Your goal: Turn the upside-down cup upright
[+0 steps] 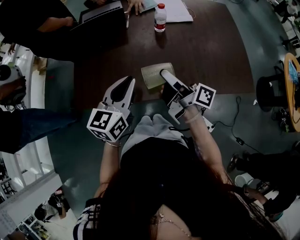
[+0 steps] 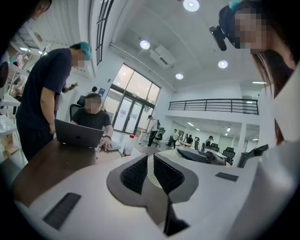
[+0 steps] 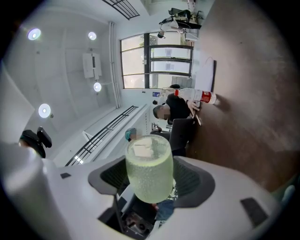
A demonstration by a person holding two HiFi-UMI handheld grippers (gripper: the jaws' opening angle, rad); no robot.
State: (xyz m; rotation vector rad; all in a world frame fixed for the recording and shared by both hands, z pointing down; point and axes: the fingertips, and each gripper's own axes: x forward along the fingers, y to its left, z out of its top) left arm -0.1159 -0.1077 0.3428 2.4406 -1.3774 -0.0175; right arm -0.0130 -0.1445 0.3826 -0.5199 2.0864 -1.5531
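A pale green, dimpled translucent cup (image 1: 152, 75) hangs tilted on its side over the near edge of the dark brown table (image 1: 206, 51). My right gripper (image 1: 165, 76) is shut on it. In the right gripper view the cup (image 3: 149, 168) fills the space between the two dark pads, its far end pointing away from the camera, and the whole scene looks rolled sideways. My left gripper (image 1: 127, 83) floats just left of the cup, apart from it and pointing across the table. Its pads (image 2: 136, 173) stand together with only a thin slit between them, and I see nothing held there.
On the table's far side stand a water bottle with a red cap (image 1: 160, 18), a laptop (image 1: 101, 11) with a seated person behind it, and white papers (image 1: 176, 9). Another person stands at the far left. A black stool (image 1: 269, 91) and a floor cable lie to the right.
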